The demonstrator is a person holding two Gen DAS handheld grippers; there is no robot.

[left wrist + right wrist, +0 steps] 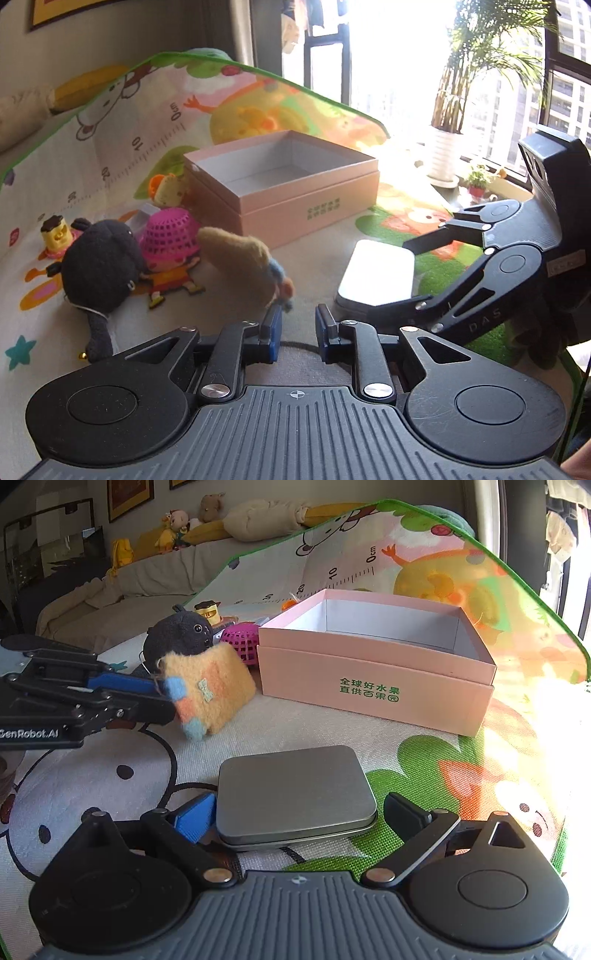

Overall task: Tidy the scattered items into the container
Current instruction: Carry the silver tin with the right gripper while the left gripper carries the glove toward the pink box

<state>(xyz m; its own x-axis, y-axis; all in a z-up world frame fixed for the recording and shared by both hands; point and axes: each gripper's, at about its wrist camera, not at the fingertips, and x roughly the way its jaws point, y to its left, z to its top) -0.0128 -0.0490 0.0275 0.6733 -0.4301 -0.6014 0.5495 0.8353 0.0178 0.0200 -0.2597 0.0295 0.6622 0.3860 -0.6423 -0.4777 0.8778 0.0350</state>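
right gripper (299,812) low over the play mat (110,775), jaws spread wide on either side of a flat grey metal tin (295,794), blue pad at its left edge and black finger just off its right corner, neither clearly pressing. tin rectangular with rounded corners, matte lid with a thin seam around the side, lying flat in front of the pink box (376,679) and well apart from it; washed bright white by window glare in the left wrist view.

left gripper (162,692) to the left of the box, level with its front wall, blue-padded fingers pinched together on the corner of a fuzzy yellow felt toy (210,686). toy slab-shaped and woolly, with pale orange patches, blue and orange stubs at its corners and a small grey bow on its face, tilted, whether lifted off the mat or resting on it unclear. looks tan and blurred in the left wrist view, rising from the fingertips.

behind the felt toy, left of the box, a round black plush (177,635) with small eyes, then a magenta mesh basket (242,640) touching the box's left wall, and a yellow toy with a black top (207,612) farther back.

box itself pink cardboard, open, white inside, green printed characters on its front.

beyond the box, a sofa (122,602) with stuffed animals.
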